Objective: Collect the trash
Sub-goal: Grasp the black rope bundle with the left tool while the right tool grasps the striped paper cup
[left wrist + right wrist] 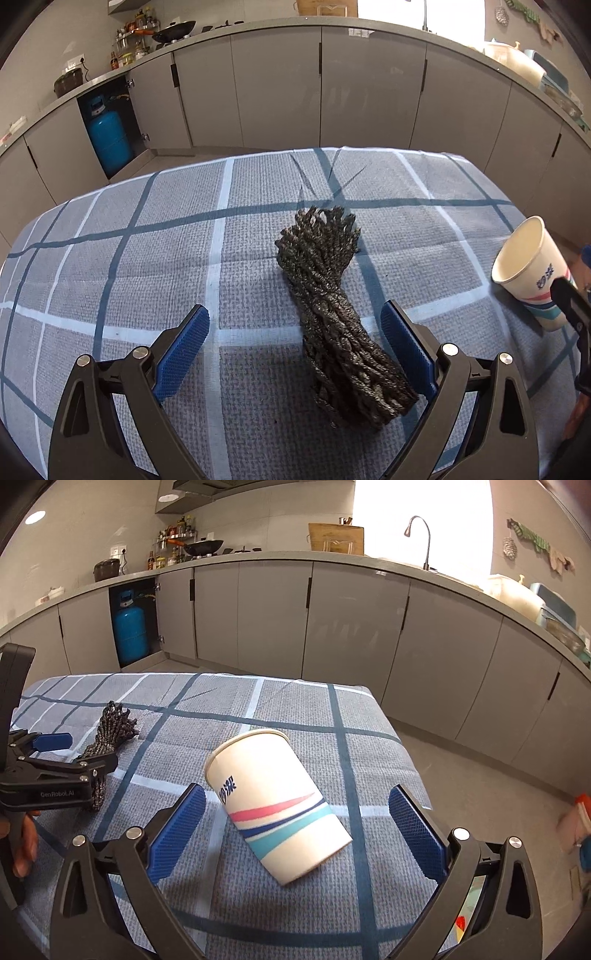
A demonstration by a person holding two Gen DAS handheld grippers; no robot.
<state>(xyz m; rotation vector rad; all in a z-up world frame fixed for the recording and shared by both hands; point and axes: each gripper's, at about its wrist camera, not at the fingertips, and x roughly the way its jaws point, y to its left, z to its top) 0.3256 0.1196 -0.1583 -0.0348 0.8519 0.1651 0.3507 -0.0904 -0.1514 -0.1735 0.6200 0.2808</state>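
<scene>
A dark bundle of twisted cord [332,306] lies on the checked tablecloth [110,258]. My left gripper [294,314] is open around its near half. The bundle sits close to the right pad [402,339], and I cannot tell whether it touches. A white paper cup [277,805] with red, teal and blue stripes lies on its side, mouth pointing away. My right gripper [297,794] is open wide on both sides of it, with neither pad touching. The left wrist view shows the cup [532,273] at the right edge. The right wrist view shows the bundle [107,738] at the left.
The table's far edge [221,675] and right edge [399,738] drop to a grey floor. Grey kitchen cabinets [273,620] curve behind, with a blue gas cylinder [129,635] in an open bay. Colourful items [580,823] lie on the floor at the right.
</scene>
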